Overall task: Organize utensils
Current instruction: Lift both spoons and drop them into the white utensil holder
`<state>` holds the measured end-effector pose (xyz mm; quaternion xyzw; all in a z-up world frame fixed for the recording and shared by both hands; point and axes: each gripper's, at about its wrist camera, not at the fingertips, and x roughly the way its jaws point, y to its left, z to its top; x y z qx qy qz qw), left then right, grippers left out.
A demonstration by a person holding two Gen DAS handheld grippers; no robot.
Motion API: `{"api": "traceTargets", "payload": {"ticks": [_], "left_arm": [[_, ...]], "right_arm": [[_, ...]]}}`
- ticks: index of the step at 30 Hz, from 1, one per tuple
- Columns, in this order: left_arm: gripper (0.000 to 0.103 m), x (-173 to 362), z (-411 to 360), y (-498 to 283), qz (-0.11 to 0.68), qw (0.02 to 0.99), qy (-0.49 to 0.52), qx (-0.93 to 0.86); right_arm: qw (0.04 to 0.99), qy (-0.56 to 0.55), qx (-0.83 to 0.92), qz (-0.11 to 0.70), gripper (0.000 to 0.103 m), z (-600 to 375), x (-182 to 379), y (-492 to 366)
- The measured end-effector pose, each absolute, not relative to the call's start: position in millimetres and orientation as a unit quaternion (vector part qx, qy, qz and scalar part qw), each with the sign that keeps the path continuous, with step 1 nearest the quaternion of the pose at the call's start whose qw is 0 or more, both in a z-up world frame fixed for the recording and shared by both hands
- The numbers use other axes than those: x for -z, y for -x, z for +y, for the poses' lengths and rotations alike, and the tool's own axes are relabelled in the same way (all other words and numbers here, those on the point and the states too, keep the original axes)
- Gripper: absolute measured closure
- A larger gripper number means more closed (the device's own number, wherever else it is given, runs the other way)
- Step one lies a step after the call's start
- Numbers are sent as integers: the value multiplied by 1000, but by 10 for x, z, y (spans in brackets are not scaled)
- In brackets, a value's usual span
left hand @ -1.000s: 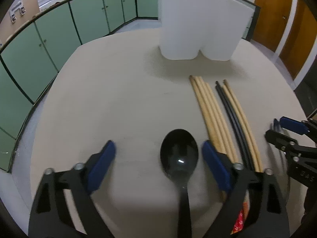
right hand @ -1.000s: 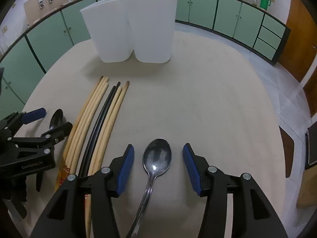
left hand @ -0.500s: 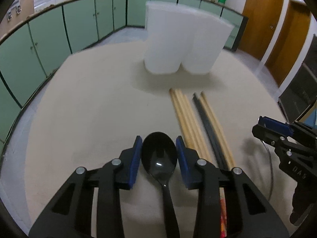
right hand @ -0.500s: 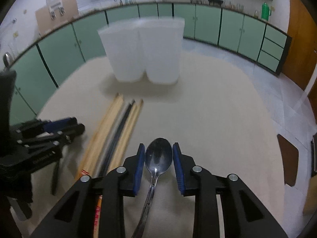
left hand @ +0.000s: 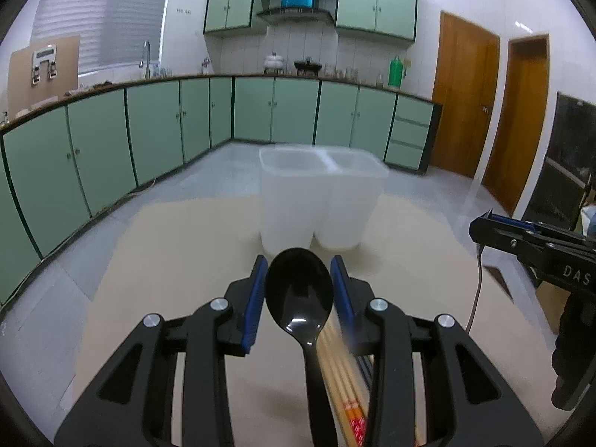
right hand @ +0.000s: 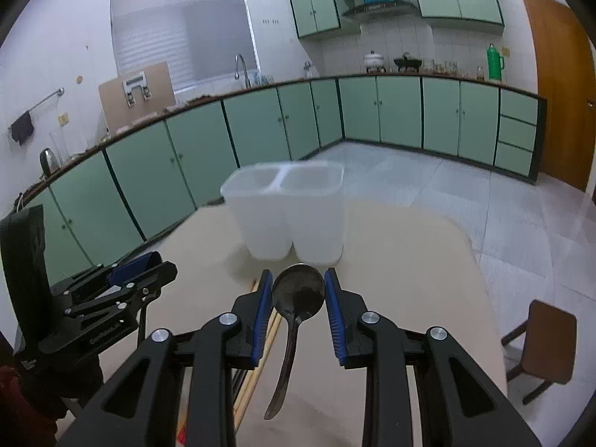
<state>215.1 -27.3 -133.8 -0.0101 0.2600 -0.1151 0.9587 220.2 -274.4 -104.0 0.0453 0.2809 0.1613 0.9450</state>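
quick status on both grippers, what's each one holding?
Left gripper: closed on the black spoon, bowl between the pads.
Right gripper: closed on the metal spoon, bowl between the pads.

black spoon (left hand: 298,290), silver spoon (right hand: 298,292), white container (left hand: 320,201), green cabinets (left hand: 156,126)

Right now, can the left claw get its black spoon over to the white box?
Probably yes. The left claw holds the black spoon lifted, and nothing stands between it and the white box ahead; the chopsticks lie below.
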Motion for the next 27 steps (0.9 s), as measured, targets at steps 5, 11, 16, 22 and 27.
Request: {"api": "traceTargets", "payload": {"ticks": [5, 11, 16, 22, 27], "left_arm": [[70, 999, -271, -2280, 217, 968, 28, 122], [70, 477, -367, -2686, 150, 980, 31, 126], [70, 157, -534, -3068, 109, 986, 28, 122], [70, 211, -703, -3630, 101, 989, 30, 105], [70, 485, -709, -3946, 120, 987, 33, 99]], "right_arm": [[952, -51, -175, 245, 75, -2811, 707, -2364], [966, -37, -175, 186, 75, -2775, 222, -2748], [975, -32, -159, 154, 75, -2702, -32, -3215], [979, -25, -137, 147, 75, -2589, 9, -3722], [977, -15, -127, 168, 75, -2518, 294, -3996]]}}
